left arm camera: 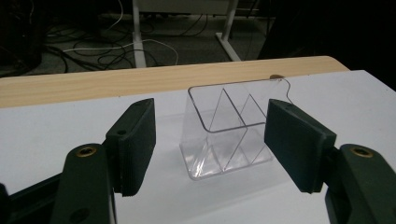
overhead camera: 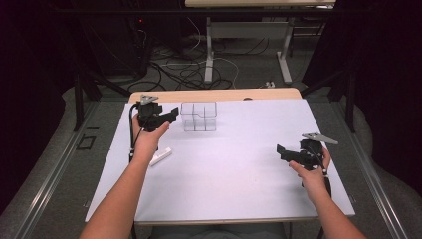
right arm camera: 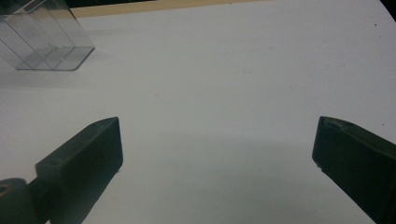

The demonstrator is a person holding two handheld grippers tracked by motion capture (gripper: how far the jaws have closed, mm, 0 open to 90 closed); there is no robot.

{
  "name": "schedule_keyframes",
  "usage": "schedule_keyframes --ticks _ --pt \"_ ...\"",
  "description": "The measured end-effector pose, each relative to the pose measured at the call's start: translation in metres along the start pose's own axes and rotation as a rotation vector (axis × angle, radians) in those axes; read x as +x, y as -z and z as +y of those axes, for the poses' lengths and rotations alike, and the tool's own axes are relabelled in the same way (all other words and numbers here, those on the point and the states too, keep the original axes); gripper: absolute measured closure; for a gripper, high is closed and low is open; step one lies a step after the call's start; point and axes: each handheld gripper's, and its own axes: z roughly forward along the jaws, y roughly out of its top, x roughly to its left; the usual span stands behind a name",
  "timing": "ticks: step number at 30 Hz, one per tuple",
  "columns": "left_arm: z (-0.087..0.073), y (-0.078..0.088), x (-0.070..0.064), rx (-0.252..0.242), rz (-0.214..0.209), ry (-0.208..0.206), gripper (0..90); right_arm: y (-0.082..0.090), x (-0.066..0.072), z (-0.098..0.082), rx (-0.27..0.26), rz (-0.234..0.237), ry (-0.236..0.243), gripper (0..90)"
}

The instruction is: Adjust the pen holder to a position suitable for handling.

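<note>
Clear plastic box [overhead camera: 199,116] with inner dividers stands upright on the white table [overhead camera: 239,169], near its far edge and left of the middle. Just to its left the left gripper [overhead camera: 171,114] hangs above the surface, pointing at the box; in the left gripper view the box [left arm camera: 224,130] lies beyond the jaws, which stand apart with nothing between the pads. A small white block [overhead camera: 160,156] lies on the table beside the left forearm. Well apart, near the right edge, the right gripper [overhead camera: 281,151] is held low with its jaws wide and empty over bare table
</note>
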Motion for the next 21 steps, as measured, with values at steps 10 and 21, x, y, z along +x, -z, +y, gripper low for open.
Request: schedule_keyframes --ticks 10,21 --pt "0.017 -0.015 0.0 0.024 0.016 0.036 43.0 -0.001 0.0 0.0 -0.004 0.012 0.007 2.3" --pt "0.032 -0.03 0.002 0.065 0.037 0.059 51.3 -0.002 0.002 -0.001 -0.005 0.022 0.032 2.3"
